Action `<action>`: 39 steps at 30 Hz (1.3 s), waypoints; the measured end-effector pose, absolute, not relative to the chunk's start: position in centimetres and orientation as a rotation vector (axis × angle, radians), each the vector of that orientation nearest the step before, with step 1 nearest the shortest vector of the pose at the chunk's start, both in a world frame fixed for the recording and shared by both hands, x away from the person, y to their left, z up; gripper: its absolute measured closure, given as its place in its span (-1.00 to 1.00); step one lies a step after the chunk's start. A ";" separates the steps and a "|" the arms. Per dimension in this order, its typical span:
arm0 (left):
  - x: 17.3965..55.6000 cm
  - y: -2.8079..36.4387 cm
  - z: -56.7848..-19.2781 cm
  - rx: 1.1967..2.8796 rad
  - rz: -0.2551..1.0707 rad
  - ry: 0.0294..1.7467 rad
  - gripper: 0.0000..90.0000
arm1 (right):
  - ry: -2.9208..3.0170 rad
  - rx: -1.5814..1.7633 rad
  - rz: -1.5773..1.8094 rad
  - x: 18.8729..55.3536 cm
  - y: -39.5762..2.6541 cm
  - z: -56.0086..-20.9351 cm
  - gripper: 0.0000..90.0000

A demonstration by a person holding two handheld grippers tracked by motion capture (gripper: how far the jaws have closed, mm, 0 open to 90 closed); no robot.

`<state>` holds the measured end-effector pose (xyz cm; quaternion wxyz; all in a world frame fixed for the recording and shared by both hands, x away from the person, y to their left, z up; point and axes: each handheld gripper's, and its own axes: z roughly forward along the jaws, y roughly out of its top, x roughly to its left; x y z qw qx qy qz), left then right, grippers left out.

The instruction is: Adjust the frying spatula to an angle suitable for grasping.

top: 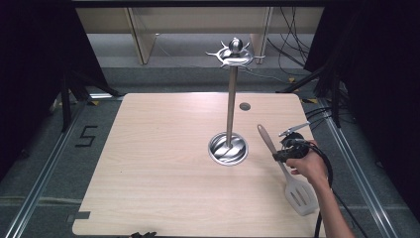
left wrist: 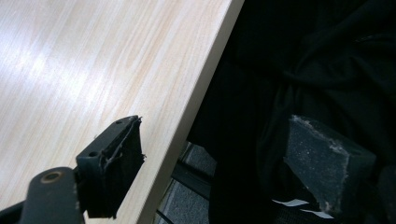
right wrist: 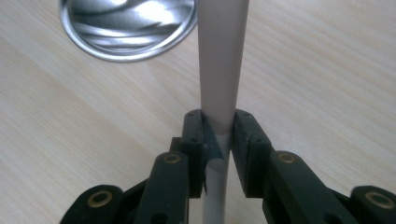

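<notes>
The right tongs [right wrist: 218, 135] are clenched on the handle of a slotted spatula [top: 286, 168], both jaws pressed against the pale shaft where it narrows, as the right gripper view shows. From the high view the spatula lies near the right edge of the bench [top: 163, 163], its handle tip pointing toward the far side and its slotted blade toward the near right corner, just beside the round base of the utensil stand [top: 230, 119]. The left tongs [left wrist: 212, 163] are released, jaws well apart, held off the bench's near edge with nothing between them. The step in hand looks like the grasp before lifting. The next move likely calls for raising the spatula clear of the bench, tipping it upright, and carrying its handle end up to a hook on the stand's crown [top: 235, 53] without knocking the pole.
</notes>
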<state>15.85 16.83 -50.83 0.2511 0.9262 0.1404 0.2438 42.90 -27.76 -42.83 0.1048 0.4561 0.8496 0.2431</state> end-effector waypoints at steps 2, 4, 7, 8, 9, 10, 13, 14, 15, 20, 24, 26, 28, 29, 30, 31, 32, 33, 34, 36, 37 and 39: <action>15.8 16.9 -50.7 2.514 0.659 0.383 -0.59 | 2.485 1.289 0.768 42.0 -28.1 -42.1 0.70; 15.8 16.9 -50.7 2.515 0.658 0.384 -0.59 | 2.469 1.262 0.816 41.3 -28.4 -41.5 0.70; 15.8 17.0 -50.7 2.515 0.660 0.384 -0.59 | 2.403 1.254 0.907 40.4 -28.7 -40.8 0.70; 15.8 17.0 -50.7 2.515 0.660 0.384 -0.59 | 2.393 1.273 0.921 40.0 -28.7 -40.6 0.70; 15.8 17.0 -50.7 2.514 0.659 0.384 -0.59 | 2.393 1.273 0.921 40.0 -28.7 -40.6 0.70; 15.8 16.9 -50.7 2.514 0.659 0.383 -0.59 | 2.379 1.200 0.971 39.8 -29.0 -40.4 0.70; 15.8 17.0 -50.7 2.515 0.660 0.385 -0.59 | 2.369 1.231 0.984 39.0 -29.1 -39.8 0.70; 15.8 17.0 -50.7 2.514 0.659 0.383 -0.59 | 2.366 1.209 1.010 38.6 -29.3 -39.4 0.70; 15.8 17.0 -50.7 2.514 0.659 0.383 -0.59 | 2.360 1.179 1.033 38.5 -29.3 -39.3 0.70; 15.8 17.0 -50.7 2.515 0.660 0.384 -0.59 | 2.328 1.160 1.110 37.9 -29.0 -38.7 0.70; 15.8 17.0 -50.7 2.514 0.660 0.383 -0.59 | 2.313 1.133 1.188 37.6 -28.6 -38.3 0.70; 15.8 17.0 -50.8 2.497 0.651 0.396 -0.59 | 2.289 1.104 1.260 37.5 -28.4 -38.0 0.70; 15.8 17.0 -50.8 2.498 0.651 0.396 -0.59 | 2.281 1.108 1.280 37.5 -28.3 -38.0 0.70; 15.8 17.0 -50.8 2.497 0.651 0.396 -0.59 | 2.261 1.070 1.327 37.6 -28.2 -37.9 0.70; 15.8 17.0 -50.8 2.497 0.652 0.396 -0.59 | 2.249 1.101 1.349 37.4 -28.0 -37.8 0.70; 15.8 17.0 -50.8 2.497 0.651 0.397 -0.59 | 2.226 1.087 1.374 37.5 -27.8 -37.9 0.70; 15.8 17.0 -50.8 2.497 0.650 0.396 -0.59 | 2.226 1.050 1.375 37.6 -27.8 -37.8 0.70; 15.8 17.0 -50.8 2.498 0.650 0.397 -0.59 | 2.241 1.047 1.394 37.5 -27.7 -37.7 0.70; 15.8 17.0 -50.8 2.499 0.650 0.397 -0.59 | 2.242 1.056 1.404 37.4 -27.5 -37.5 0.70; 15.8 17.0 -50.8 2.500 0.651 0.398 -0.59 | 2.243 1.028 1.402 37.5 -27.5 -37.3 0.70; 15.8 17.0 -50.8 2.498 0.651 0.397 -0.59 | 2.232 1.040 1.434 37.5 -27.1 -37.1 0.70; 15.8 17.0 -50.7 2.498 0.654 0.399 -0.59 | 2.229 1.027 1.436 37.6 -26.9 -37.0 0.70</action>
